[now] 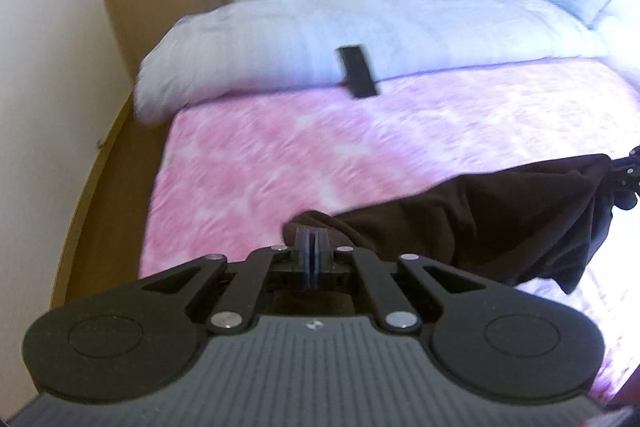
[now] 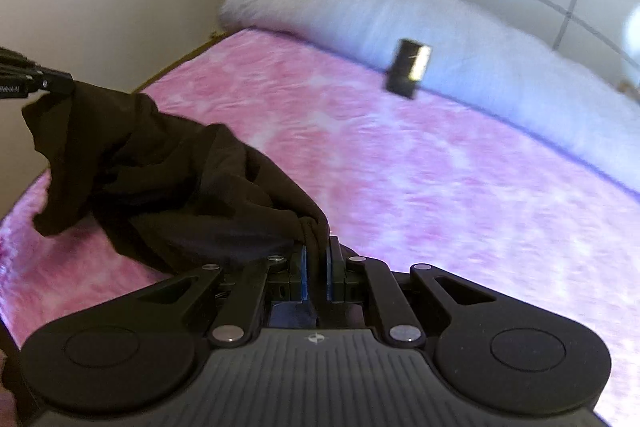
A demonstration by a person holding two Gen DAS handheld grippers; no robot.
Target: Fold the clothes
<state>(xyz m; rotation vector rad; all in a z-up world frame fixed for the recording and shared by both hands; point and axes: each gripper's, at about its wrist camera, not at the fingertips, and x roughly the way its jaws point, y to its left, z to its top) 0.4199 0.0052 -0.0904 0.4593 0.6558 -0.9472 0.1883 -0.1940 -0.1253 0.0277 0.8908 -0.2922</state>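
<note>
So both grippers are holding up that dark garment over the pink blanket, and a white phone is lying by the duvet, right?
Nearly. The flat object by the white duvet is black, not white, as the left wrist view shows. The rest holds: the left gripper and right gripper both hold the dark garment above the pink blanket.

A dark brown, nearly black garment (image 2: 160, 179) of soft, thin cloth hangs bunched and creased above the pink bed (image 2: 400, 167), stretched between two held ends, its middle sagging in loose folds. A flap droops at one end. What kind of garment is hard to tell, perhaps a shirt.
</note>
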